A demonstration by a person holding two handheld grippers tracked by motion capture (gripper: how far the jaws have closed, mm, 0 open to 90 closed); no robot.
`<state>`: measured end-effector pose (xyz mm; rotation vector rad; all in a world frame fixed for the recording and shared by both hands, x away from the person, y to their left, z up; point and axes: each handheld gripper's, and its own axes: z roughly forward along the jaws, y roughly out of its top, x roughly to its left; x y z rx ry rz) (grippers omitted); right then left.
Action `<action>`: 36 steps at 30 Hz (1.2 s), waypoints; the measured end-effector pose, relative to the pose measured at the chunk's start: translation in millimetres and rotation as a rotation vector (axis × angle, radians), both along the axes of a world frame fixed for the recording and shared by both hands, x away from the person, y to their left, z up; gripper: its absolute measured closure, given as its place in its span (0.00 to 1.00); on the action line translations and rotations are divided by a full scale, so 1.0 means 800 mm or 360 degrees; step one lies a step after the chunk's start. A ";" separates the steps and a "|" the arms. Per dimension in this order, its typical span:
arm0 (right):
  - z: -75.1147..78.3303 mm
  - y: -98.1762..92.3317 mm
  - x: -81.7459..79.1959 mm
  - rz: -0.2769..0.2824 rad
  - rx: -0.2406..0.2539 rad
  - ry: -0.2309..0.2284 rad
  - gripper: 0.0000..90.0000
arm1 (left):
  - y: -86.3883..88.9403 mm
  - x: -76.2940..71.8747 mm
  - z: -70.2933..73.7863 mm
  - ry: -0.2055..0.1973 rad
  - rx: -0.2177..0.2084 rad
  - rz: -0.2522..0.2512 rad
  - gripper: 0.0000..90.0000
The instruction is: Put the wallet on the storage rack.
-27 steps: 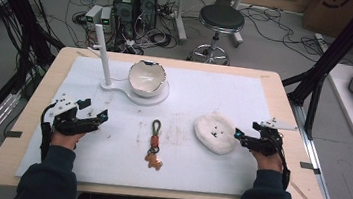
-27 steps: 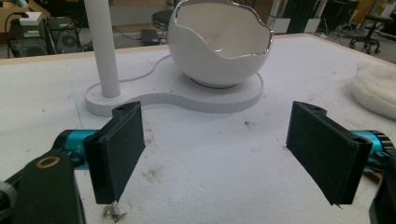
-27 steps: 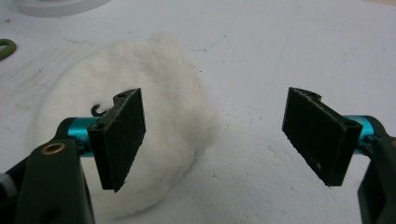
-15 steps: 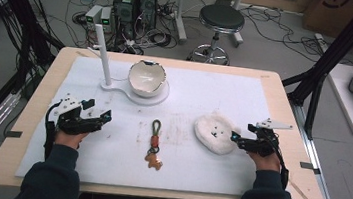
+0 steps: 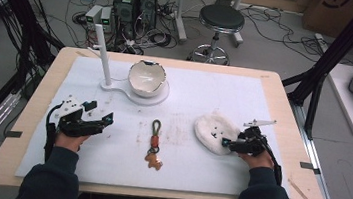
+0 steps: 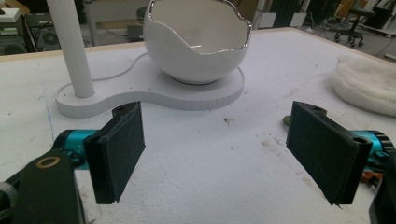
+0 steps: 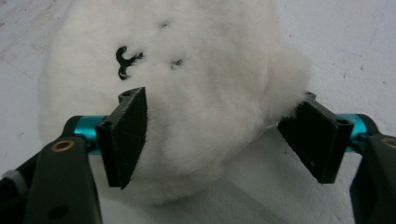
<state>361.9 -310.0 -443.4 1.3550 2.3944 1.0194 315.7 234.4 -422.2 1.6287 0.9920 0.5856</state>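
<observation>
High view puts your right gripper (image 5: 227, 143) at the near right edge of the white plush (image 5: 214, 132), which lies on the white mat (image 5: 190, 96) right of centre. In the right gripper view the jaws are spread wide with the plush (image 7: 187, 84) between them: the fur bulges past the left pad, and the right pad sits at a rounded furry nub on the plush's edge. Whether either pad actually presses into the fur you cannot tell from here; the jaws are not closed down on it. Small black stitched marks show on the plush's top.

Your left gripper (image 5: 108, 119) hovers low over the left part of the mat, well apart from the plush. In the left gripper view (image 6: 215, 154) its jaws stand spread with only bare mat between them, pointing toward the white eggshell-shaped bowl (image 6: 196, 39) on its white stand (image 6: 154, 95), whose upright post (image 6: 70, 46) rises on the left.

Between your two hands, near the mat's middle, lies a keychain (image 5: 154, 145) with a dark loop, a red piece and a small brown figure, touched by neither gripper.
</observation>
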 end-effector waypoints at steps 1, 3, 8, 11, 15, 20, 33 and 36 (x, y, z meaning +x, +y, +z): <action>0.002 0.001 -0.001 0.0008 0.0007 0.0021 0.38 | 0.000 -0.001 0.000 0.0004 0.0001 0.0000 0.21; 0.003 0.001 -0.001 0.0019 0.0009 0.0027 0.43 | 0.000 -0.001 0.000 0.0009 -0.0008 -0.0005 0.21; 0.012 -0.001 -0.005 0.0058 0.0034 -0.0010 0.82 | -0.003 -0.001 -0.001 0.0029 -0.0017 -0.0031 0.21; 0.023 0.001 -0.013 0.0165 0.0125 -0.0156 0.85 | -0.011 0.001 -0.001 0.0048 -0.0049 -0.0088 0.21; 0.037 0.014 -0.022 0.0282 0.0195 -0.0344 0.85 | -0.027 0.001 0.001 0.0067 -0.0106 -0.0210 0.26; 0.047 0.030 -0.028 0.0358 0.0272 -0.0459 0.85 | -0.057 0.004 0.006 0.0089 -0.0133 -0.0390 0.29; 0.061 0.056 -0.037 0.0488 0.0417 -0.0637 0.85 | -0.161 0.035 0.019 0.0178 -0.0138 -0.0730 0.30; 0.062 0.063 -0.037 0.0526 0.0447 -0.0654 0.85 | -0.178 0.043 0.017 0.0228 -0.0123 -0.0767 0.30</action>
